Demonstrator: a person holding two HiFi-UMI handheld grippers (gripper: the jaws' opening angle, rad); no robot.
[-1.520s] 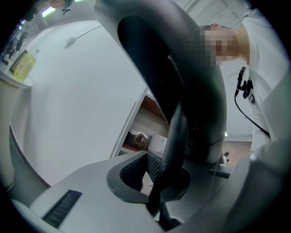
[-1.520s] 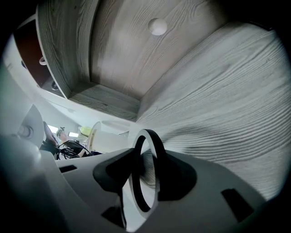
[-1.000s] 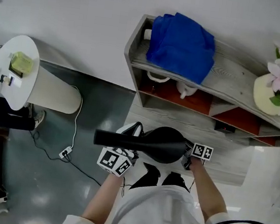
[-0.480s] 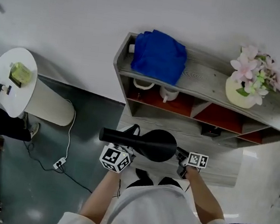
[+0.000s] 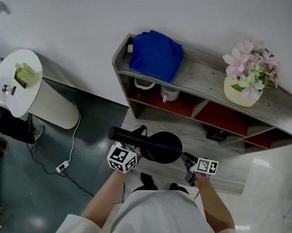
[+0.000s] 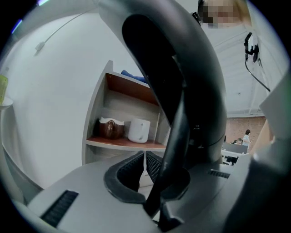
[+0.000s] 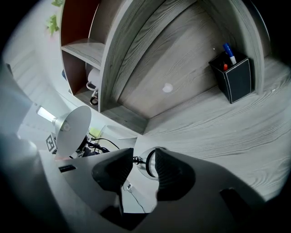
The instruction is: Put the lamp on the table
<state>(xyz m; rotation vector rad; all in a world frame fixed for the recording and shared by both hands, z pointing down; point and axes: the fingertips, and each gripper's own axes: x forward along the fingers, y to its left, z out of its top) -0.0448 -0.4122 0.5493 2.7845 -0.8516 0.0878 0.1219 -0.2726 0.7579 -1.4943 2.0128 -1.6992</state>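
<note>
We are looking down on a matte black lamp (image 5: 163, 146), its smooth round dome lying at the centre of the head view and its straight tubular arm pointing toward 9 o'clock; it is being carried in the air over the near edge of the grey wood-grain table (image 5: 231, 159), not resting on it. The left gripper (image 6: 144, 159) is holding its ribbed black rubber pads (image 6: 157, 164) almost together, and the lamp's thin black stem is running down into the cleft between the jaws, so we are reading this gripper as clamped on the lamp. The right gripper (image 7: 138, 164), at the dome's 3 o'clock edge, is showing its smooth dark pads a narrow gap apart, with only a pale ring and a thin dark cord appearing beyond the gap and nothing clamped. Each gripper's cube (image 5: 123, 158) is displaying black-and-white square marker patterns. From 12 to 2 o'clock, a shelf unit (image 5: 204, 76) of the same grey grain, lined red-brown inside, is bearing a crumpled blue cloth (image 5: 155, 55) and a rounded cream vase (image 5: 240, 92) of pink flowers (image 5: 249, 60); a glossy white mug (image 6: 138, 131) and a brown wavy-rimmed cup (image 6: 109, 128) are standing side by side in one compartment. At 9 o'clock a round white side table (image 5: 5, 68) is standing.
</note>
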